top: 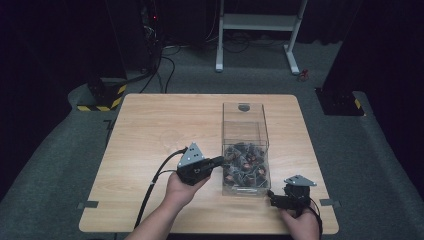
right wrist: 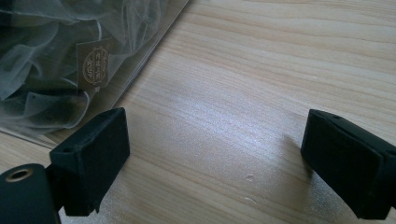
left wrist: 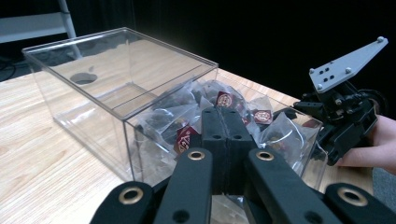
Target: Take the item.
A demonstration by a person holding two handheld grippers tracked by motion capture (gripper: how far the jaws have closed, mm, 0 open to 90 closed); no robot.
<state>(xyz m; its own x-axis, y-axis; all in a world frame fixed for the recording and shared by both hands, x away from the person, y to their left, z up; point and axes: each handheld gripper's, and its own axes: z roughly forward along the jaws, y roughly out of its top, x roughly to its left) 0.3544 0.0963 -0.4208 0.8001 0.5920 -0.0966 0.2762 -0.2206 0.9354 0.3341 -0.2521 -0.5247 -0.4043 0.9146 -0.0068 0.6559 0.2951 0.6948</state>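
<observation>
A clear plastic box [top: 243,125] stands on the wooden table [top: 160,125], right of centre. Its near half holds several see-through tea bags [top: 245,165] with dark red labels. My left gripper [top: 220,161] is shut with nothing between its jaws, and its tips point at the box's left wall. In the left gripper view the shut gripper [left wrist: 225,114] sits close to the box [left wrist: 116,70] and the tea bags [left wrist: 224,100]. My right gripper [top: 272,199] rests low by the box's near right corner. It stands open [right wrist: 215,135] over bare wood, beside the box [right wrist: 154,28] and a labelled tea bag [right wrist: 95,60].
The left half of the table is bare wood. Behind the table stand a white desk frame [top: 255,22], a black-and-yellow striped base [top: 102,102] at left and a black stand [top: 340,100] at right. Cables lie on the grey floor.
</observation>
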